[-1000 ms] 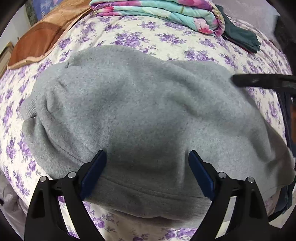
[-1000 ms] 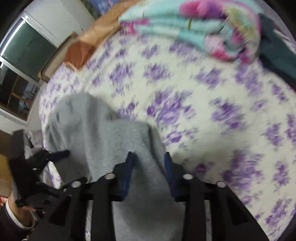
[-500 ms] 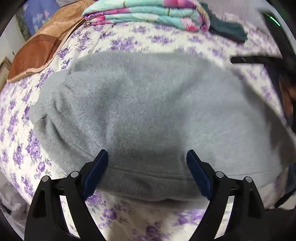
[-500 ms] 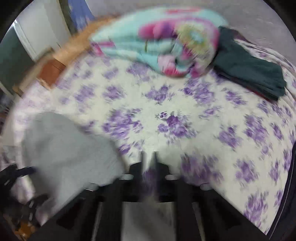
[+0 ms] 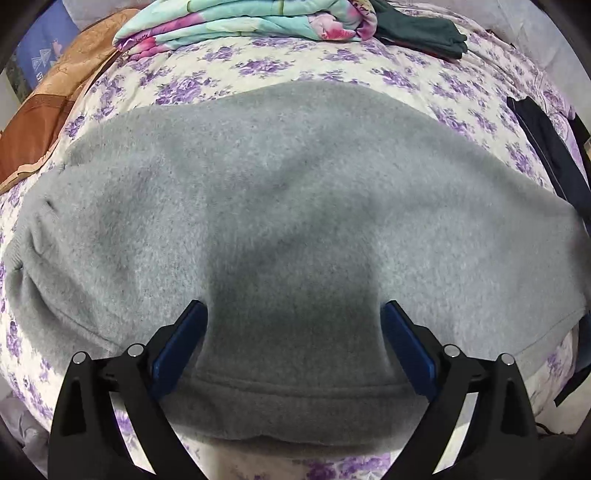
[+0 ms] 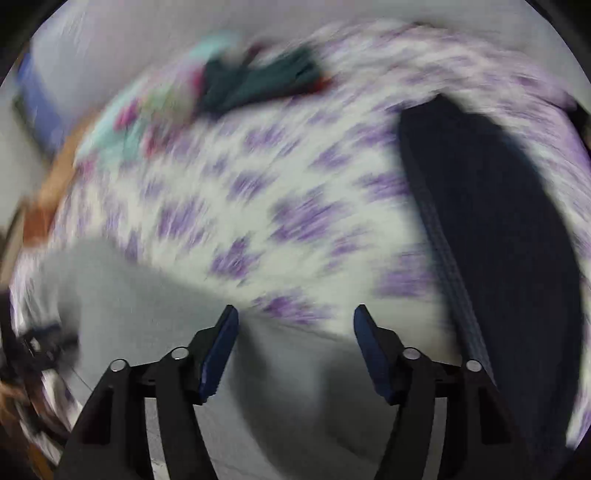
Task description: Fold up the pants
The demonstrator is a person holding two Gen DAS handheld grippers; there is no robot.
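Grey fleece pants (image 5: 288,229) lie folded and spread flat across the bed, waistband edge nearest me. My left gripper (image 5: 293,332) is open, its blue pads wide apart just above the near part of the pants, holding nothing. In the blurred right wrist view, my right gripper (image 6: 293,332) is open and empty over the right end of the grey pants (image 6: 155,314).
The bed has a white sheet with purple flowers (image 5: 369,70). A folded floral quilt (image 5: 243,18) and a dark green garment (image 5: 417,27) lie at the back. A dark navy garment (image 6: 498,240) lies at the right edge. An orange-brown blanket (image 5: 44,110) is at the left.
My right gripper went from shut on the grey pants to open and empty, and swung right. The pants now lie wider and flatter. My left gripper stayed open.
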